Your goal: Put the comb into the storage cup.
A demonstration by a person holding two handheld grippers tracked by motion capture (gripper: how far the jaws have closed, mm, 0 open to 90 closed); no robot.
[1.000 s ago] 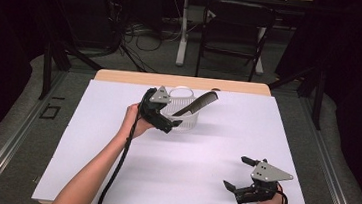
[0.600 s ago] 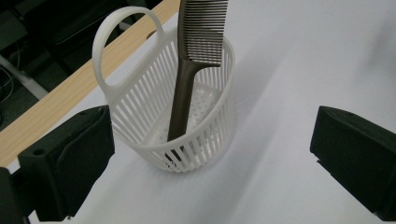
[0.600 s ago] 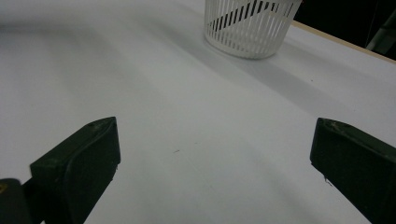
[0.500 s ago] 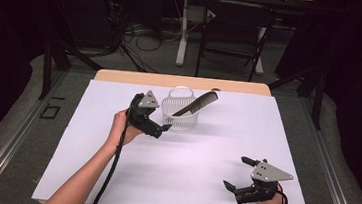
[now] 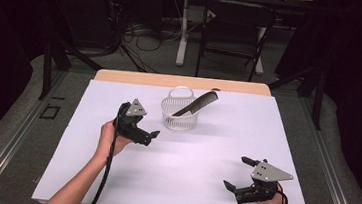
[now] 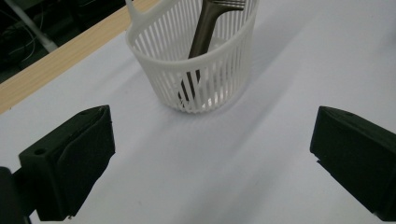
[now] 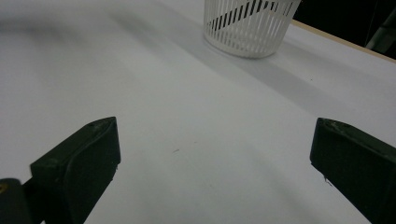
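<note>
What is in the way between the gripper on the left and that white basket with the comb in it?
Nothing visible. The left gripper hangs open just short of the white basket, with bare white table between them. The comb leans inside the basket, its upper end sticking out over the rim.

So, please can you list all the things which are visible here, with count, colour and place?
basket: one, white slatted plastic, far middle of the table.
comb: one, dark, leaning in the basket, its end sticking out over the rim.
table: one, white cover, wooden far edge.
chair: one, dark, on the floor beyond the table.
left gripper: one, black, open, near the basket.
right gripper: one, black, open, near right corner.
</note>
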